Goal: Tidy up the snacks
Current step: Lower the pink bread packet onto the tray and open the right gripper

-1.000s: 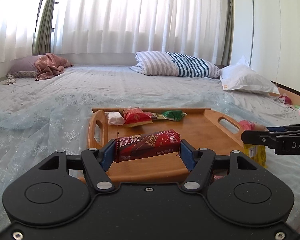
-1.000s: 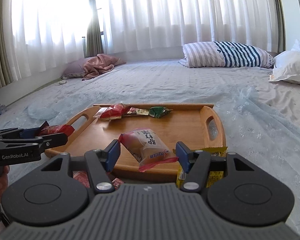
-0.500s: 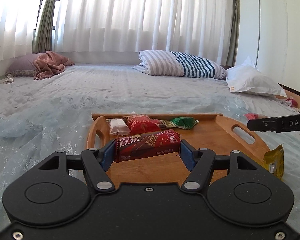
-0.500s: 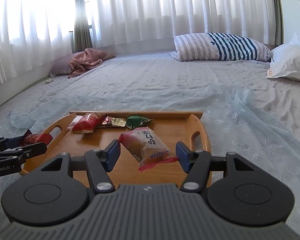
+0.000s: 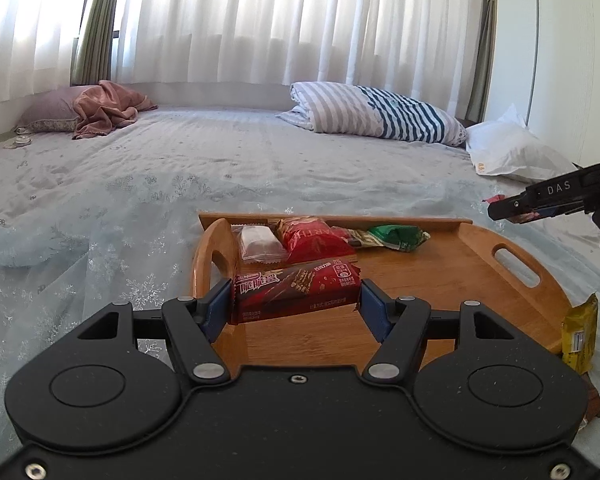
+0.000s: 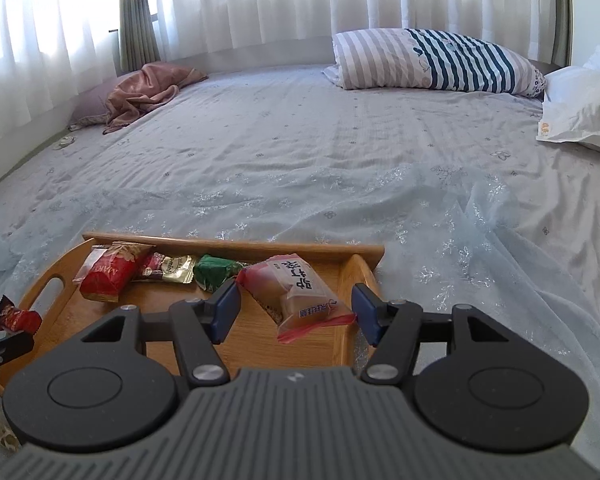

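Left tongs (image 5: 296,306) clamp the wafer bar (image 5: 296,292); right tongs (image 6: 296,310) clamp the cake packet (image 6: 300,292).

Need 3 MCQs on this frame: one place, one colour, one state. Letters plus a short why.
1. Where do the loose snacks on the wooden tray lie?
A. along its far rim
B. at its middle
C. by its near edge

2. What colour is the wafer bar?
A. green
B. red
C. yellow

3. What is the right gripper doing?
A. standing open
B. gripping a pastry packet
C. gripping the tray

Answers: 1 A, the packets line the back rim. 2 B, a red wrapper sits in the left gripper. 3 B, the pastry packet sits between its pads.
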Action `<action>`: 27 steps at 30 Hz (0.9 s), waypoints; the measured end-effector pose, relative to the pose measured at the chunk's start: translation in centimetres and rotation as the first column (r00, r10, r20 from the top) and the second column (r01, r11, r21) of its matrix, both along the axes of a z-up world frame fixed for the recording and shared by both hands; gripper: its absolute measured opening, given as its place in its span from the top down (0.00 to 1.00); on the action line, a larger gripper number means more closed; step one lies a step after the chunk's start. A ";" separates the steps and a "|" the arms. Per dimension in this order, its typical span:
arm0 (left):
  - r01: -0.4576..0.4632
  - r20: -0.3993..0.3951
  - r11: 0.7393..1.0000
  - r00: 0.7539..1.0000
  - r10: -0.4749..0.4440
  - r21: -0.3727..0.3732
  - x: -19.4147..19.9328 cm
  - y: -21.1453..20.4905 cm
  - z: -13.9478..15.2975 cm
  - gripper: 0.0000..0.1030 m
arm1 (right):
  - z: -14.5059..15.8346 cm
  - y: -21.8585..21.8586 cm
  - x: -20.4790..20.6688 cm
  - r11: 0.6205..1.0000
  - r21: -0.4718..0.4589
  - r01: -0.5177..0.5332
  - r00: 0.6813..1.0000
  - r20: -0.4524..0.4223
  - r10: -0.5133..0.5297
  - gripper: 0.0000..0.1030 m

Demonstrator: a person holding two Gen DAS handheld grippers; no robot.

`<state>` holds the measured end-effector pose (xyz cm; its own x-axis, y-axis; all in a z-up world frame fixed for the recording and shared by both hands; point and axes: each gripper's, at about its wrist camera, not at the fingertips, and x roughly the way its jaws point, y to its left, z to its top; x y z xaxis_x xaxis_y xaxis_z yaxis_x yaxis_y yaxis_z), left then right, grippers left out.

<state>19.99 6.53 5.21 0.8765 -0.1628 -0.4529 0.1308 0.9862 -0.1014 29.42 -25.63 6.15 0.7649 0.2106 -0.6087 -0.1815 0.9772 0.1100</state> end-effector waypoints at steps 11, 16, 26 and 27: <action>-0.013 -0.027 1.000 1.000 0.013 0.022 1.7 -0.5 -0.4 0.37 | -2.4 1.0 5.2 0.999 -0.039 0.009 0.996 -0.092 -0.013 0.38; -0.028 -0.015 0.999 0.999 0.028 0.031 2.1 -0.7 0.1 0.37 | -2.7 1.9 6.9 0.998 -0.066 -0.012 0.993 -0.116 0.004 0.38; 0.000 -0.039 0.999 0.999 0.003 0.053 2.7 -1.5 0.2 0.37 | -4.3 2.6 8.6 0.995 -0.082 -0.054 0.983 -0.180 0.038 0.38; 0.001 -0.041 0.999 0.999 0.001 0.054 2.7 -1.6 0.1 0.37 | -4.4 2.8 8.6 0.994 -0.091 -0.058 0.983 -0.177 0.041 0.38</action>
<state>22.72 4.91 5.34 0.8572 -0.1374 -0.4964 0.1280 0.9903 -0.0532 38.03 -22.82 1.78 0.6349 0.1802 -0.7513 -0.2158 0.9751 0.0515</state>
